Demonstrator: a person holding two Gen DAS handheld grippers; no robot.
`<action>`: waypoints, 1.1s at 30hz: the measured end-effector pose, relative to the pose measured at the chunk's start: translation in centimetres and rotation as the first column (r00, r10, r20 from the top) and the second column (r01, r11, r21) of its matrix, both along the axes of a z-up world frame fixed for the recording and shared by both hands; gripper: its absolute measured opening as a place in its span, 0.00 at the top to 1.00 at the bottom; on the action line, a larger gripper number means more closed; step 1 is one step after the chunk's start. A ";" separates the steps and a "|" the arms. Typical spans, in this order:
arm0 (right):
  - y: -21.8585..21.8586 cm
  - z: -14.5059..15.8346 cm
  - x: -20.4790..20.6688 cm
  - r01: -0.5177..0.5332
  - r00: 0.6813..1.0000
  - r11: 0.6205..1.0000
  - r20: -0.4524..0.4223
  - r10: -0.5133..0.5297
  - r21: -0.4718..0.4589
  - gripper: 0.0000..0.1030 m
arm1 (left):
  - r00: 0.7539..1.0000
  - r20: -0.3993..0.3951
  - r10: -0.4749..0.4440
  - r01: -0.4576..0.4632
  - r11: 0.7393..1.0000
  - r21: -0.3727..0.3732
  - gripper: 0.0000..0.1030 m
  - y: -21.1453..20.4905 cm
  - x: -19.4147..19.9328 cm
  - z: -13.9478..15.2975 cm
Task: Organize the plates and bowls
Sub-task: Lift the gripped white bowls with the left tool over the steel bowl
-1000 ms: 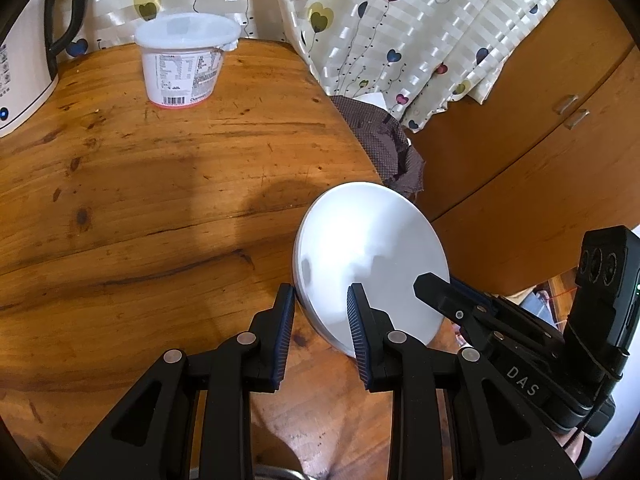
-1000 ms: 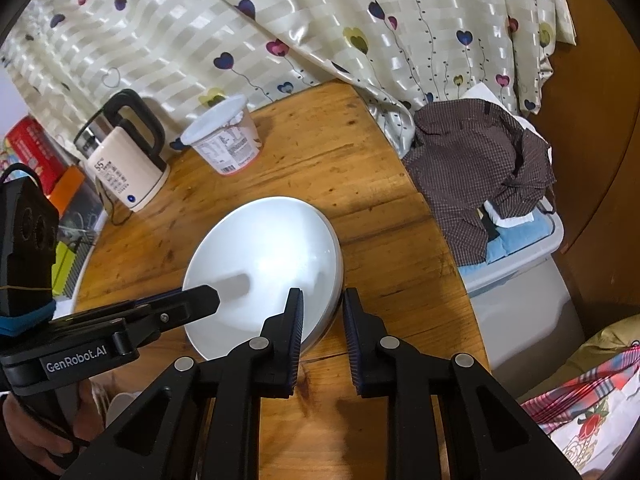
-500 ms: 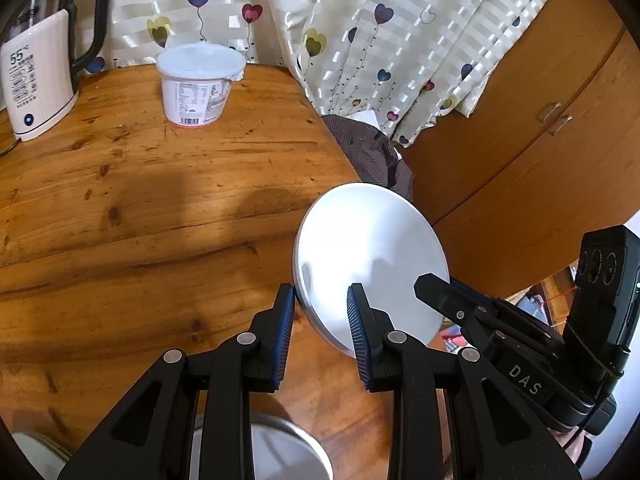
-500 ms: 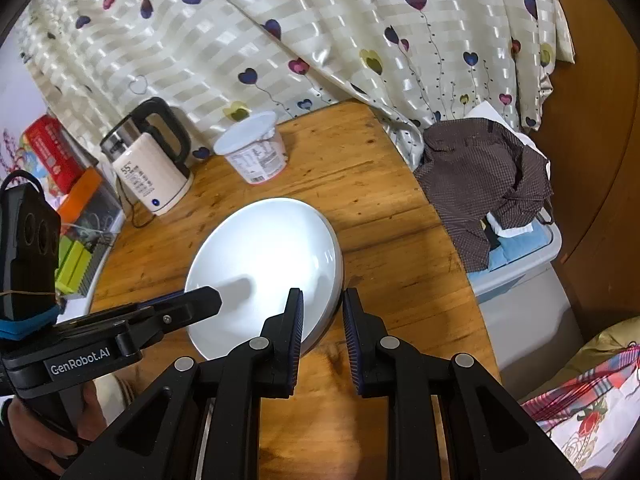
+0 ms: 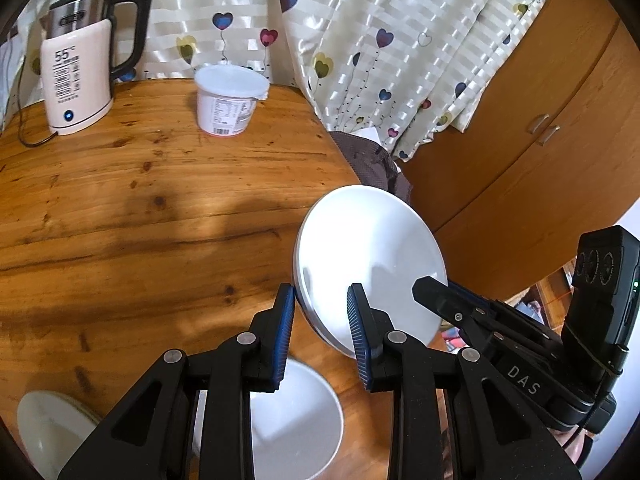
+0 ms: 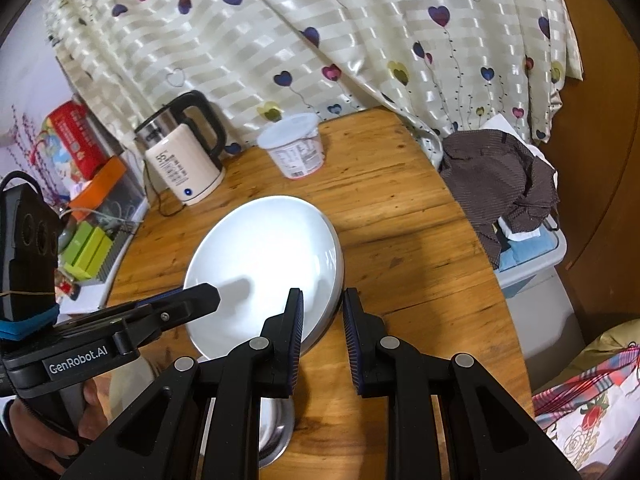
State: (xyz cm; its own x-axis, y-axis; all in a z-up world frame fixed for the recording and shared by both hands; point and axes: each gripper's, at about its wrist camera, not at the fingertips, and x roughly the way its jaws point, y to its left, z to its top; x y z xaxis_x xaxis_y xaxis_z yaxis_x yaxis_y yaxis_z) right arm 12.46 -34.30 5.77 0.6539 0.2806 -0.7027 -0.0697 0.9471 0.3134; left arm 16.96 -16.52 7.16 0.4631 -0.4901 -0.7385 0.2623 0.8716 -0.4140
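Note:
A white plate (image 5: pixel 368 256) hangs tilted above the wooden table (image 5: pixel 120 208), held at opposite rims by both grippers. My left gripper (image 5: pixel 320 300) is shut on its near-left rim. In the right wrist view, my right gripper (image 6: pixel 323 300) is shut on the right rim of the same white plate (image 6: pixel 264 264). Each gripper's finger shows in the other's view, lying over the plate. Under the plate stands a metal bowl (image 5: pixel 296 412), partly hidden by the fingers. Another white dish (image 5: pixel 44 424) lies at the lower left.
An electric kettle (image 5: pixel 76 72) and a lidded white tub (image 5: pixel 228 104) stand at the table's far side before a heart-patterned curtain (image 5: pixel 400 40). Right of the table, a dark cloth (image 6: pixel 500 180) covers a plastic box. A wooden cupboard (image 5: pixel 540 152) stands beyond.
Both grippers have risen and drawn back with the plate between them. The kettle, the metal bowl and the lower-left dish have come into view.

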 end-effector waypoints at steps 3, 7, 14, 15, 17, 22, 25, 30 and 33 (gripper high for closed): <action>0.9 0.2 -0.6 -0.010 1.000 1.000 0.003 0.010 -0.001 0.81 | 1.000 0.003 0.010 -0.010 1.000 -0.004 0.72 0.8 -0.8 0.1; 1.8 0.4 -1.1 -0.024 1.000 1.000 0.002 0.024 0.001 0.81 | 1.000 0.000 0.024 -0.024 1.000 -0.009 0.72 2.0 -1.7 0.1; 3.5 0.3 -2.2 -0.045 0.999 0.999 -0.003 0.045 -0.003 0.81 | 0.999 -0.014 0.047 -0.047 0.999 -0.011 0.72 3.5 -2.9 -0.3; 3.6 0.2 -2.3 -0.048 0.999 0.999 -0.005 0.048 -0.002 0.81 | 0.999 -0.018 0.050 -0.050 0.999 -0.012 0.72 3.7 -3.0 -0.4; 4.1 0.0 -2.6 -0.056 0.998 0.998 -0.011 0.056 0.002 0.81 | 0.998 -0.028 0.060 -0.061 0.998 -0.015 0.72 4.2 -3.4 -0.7; 5.0 -0.4 -3.3 -0.071 0.997 0.997 -0.021 0.072 0.005 0.81 | 0.996 -0.037 0.075 -0.076 0.997 -0.014 0.72 4.9 -4.2 -1.3; 5.4 -0.9 -3.8 -0.082 0.996 0.996 -0.034 0.083 0.017 0.81 | 0.996 -0.045 0.083 -0.083 0.996 -0.009 0.72 5.3 -4.7 -1.6; 5.7 -1.4 -4.2 -0.092 0.995 0.996 -0.047 0.093 0.024 0.81 | 0.994 -0.059 0.092 -0.092 0.996 0.000 0.72 5.7 -5.5 -2.2; 5.9 -1.8 -4.5 -0.099 0.993 0.995 -0.056 0.100 0.031 0.81 | 0.993 -0.070 0.097 -0.097 0.995 0.007 0.72 6.0 -5.8 -2.5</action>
State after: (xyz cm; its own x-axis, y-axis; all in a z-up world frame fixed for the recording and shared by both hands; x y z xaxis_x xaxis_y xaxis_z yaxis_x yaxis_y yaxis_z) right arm 7.95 -28.44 3.98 0.5802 0.3626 -0.7294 -0.1442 0.9270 0.3461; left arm 11.21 -10.56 4.63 0.4551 -0.4428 -0.7726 0.1465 0.8930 -0.4255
